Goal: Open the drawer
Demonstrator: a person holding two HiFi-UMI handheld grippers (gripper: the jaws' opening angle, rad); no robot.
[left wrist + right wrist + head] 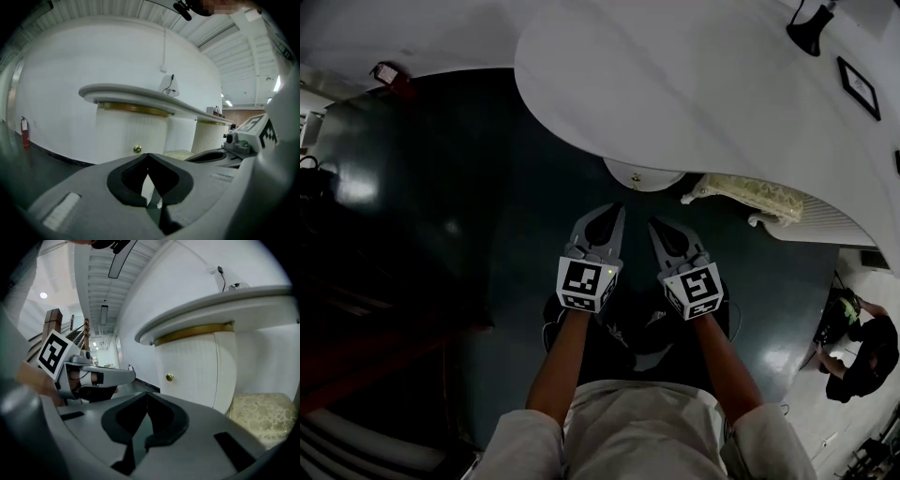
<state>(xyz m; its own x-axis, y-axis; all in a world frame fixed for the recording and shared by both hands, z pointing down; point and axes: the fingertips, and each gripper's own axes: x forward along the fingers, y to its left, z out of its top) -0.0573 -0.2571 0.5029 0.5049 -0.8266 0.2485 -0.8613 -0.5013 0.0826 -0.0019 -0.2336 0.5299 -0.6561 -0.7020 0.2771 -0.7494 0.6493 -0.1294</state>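
We stand on a dark, glossy floor that throws back soft glints of light. In front of us a broad white worktop sweeps out in a curve, its edge smooth and rounded. In the head view that overhang hides everything beneath it. We judge this is why both tools are held low and nearly level, since only from there do the gripper views look in under the top.

Under the worktop runs a thin gilt band, and below it is a rounded white pedestal with fine vertical fluting. We take its fluted front to be the drawer. It sits shut, flush with the curve and well apart from both tools. Beside the pedestal is a seat padded in pale patterned fabric on a carved cream frame, partly under the top.

The left gripper and right gripper hang side by side before us. Both are grey moulded plastic with dark linings, and each carries its marker cube. The fingers of both are pressed together at the tips with nothing between them, likely because no grasp is due yet.

Smallest is the round brass knob, shiny and ball-shaped, the one purchase on that front. The fingers would need to part to take it.
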